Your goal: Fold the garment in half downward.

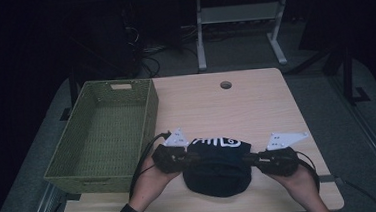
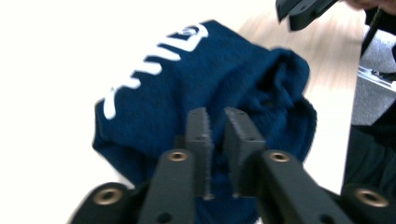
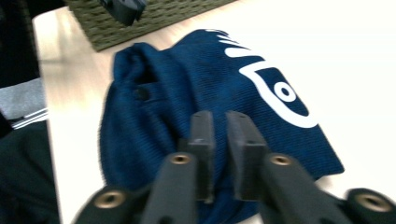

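Beanie (image 1: 219, 168) is behaving soft, light and floppy; I'm pinching its knit edges, left gripper (image 1: 195, 157) and right gripper (image 1: 246, 158) both clamped.

The high view was dim, the room behind almost black, and only the table (image 1: 256, 106) caught soft light from above. Both gripper views were overexposed: the tabletop burned out to white glare around the dark blue hat (image 2: 205, 88). Edges smeared with motion blur, and the near jaws were soft.
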A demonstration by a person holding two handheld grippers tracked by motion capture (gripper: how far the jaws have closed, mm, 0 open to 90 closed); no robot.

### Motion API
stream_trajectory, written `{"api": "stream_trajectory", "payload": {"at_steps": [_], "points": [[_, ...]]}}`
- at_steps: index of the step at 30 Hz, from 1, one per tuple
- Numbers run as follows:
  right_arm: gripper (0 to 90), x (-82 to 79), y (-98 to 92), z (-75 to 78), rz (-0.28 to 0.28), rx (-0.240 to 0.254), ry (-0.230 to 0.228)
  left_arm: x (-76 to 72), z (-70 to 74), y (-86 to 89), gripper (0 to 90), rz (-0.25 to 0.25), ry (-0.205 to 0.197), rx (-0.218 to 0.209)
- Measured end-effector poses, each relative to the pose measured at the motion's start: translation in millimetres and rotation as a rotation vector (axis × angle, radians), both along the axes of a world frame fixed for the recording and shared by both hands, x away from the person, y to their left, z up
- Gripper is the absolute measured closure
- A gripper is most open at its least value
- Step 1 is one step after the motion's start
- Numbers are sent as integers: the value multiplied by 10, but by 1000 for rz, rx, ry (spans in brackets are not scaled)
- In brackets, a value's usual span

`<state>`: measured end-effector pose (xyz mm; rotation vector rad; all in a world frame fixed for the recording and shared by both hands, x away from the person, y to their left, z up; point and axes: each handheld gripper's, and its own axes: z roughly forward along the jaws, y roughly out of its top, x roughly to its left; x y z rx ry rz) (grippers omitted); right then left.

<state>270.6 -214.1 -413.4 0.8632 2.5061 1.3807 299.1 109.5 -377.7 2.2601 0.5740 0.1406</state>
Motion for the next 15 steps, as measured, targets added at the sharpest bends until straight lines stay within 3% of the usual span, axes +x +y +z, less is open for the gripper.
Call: {"api": "stream_trajectory", "payload": {"at_steps": [1,5,11,15], "points": [[898,34,13,-14,-3,-2,1,38,4,-15,898,10,1,-1],[900,136,84,-82,15,-5,20,221,-7,-73,899,37,-3,11],[900,138,179,-146,40,-23,23,523,-10,-146,899,82,2,3],[900,126,212,-177,56,-30,45,677,-76,-238,899,87,17,13]]}}
